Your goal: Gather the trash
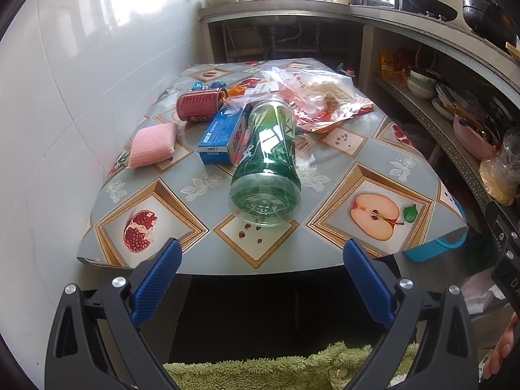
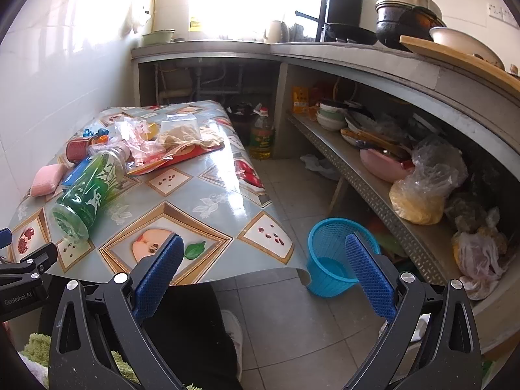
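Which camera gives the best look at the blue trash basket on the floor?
The right wrist view: the blue basket shows nearly whole beside the table's corner, open top and inside visible, only partly behind a gripper finger. The left wrist view catches just a sliver of its rim past the table edge.

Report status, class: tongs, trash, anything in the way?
Left tongs and right tongs open, empty. Green bottle lies nearest on table; blue bin on floor. Path clear.
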